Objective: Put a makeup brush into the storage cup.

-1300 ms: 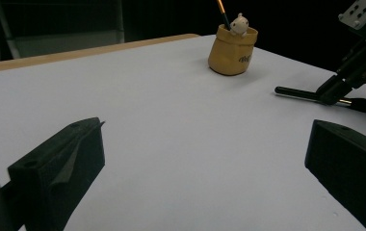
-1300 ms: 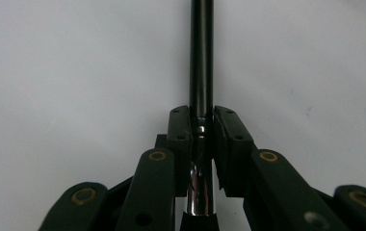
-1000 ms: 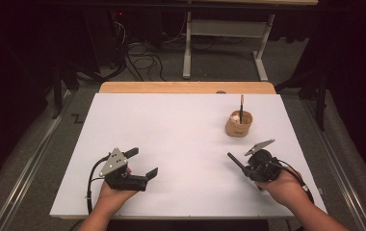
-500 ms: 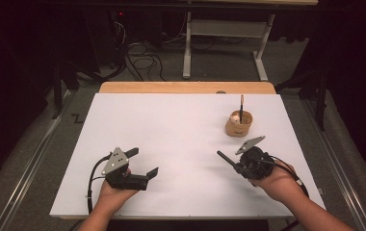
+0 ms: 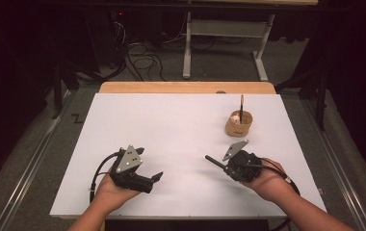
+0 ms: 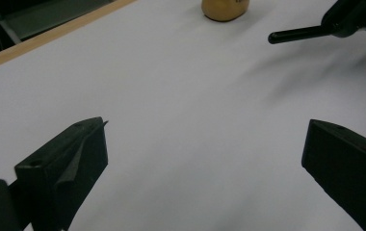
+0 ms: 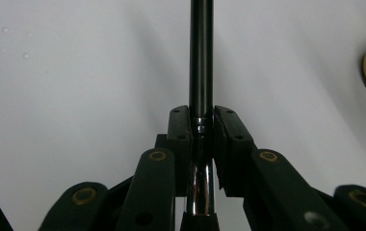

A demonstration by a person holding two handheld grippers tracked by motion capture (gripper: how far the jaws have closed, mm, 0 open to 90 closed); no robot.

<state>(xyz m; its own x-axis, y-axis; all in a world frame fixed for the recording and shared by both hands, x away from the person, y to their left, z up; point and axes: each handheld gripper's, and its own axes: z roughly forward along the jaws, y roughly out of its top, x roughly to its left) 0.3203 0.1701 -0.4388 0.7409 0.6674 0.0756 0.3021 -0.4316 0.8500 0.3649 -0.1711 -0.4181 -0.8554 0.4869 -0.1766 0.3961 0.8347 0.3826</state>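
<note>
A black pen (image 5: 215, 161) sticks out to the left of my right gripper (image 5: 229, 168), which is shut on its barrel and held near the table's front right. In the right gripper view the pen (image 7: 201, 57) runs straight up from the pinched jaws of the right gripper (image 7: 201, 120). Behind it stands a small tan cup (image 5: 239, 126) with another dark pen (image 5: 241, 103) upright in it. At the front left, my left gripper (image 5: 147, 163) is open with nothing between its jaws. The left gripper (image 6: 205, 134) looks across the white sheet at the held pen (image 6: 296, 33) and the cup (image 6: 224, 8).
The white sheet (image 5: 171, 125) covers the table, with a strip of wooden tabletop (image 5: 186, 87) along the back. The floor beyond holds cables (image 5: 142, 60) and a grey table frame (image 5: 219, 29).
My right hand has carried the pen leftward along the front of the table. The left hand has lifted a little and kept its jaws open.
</note>
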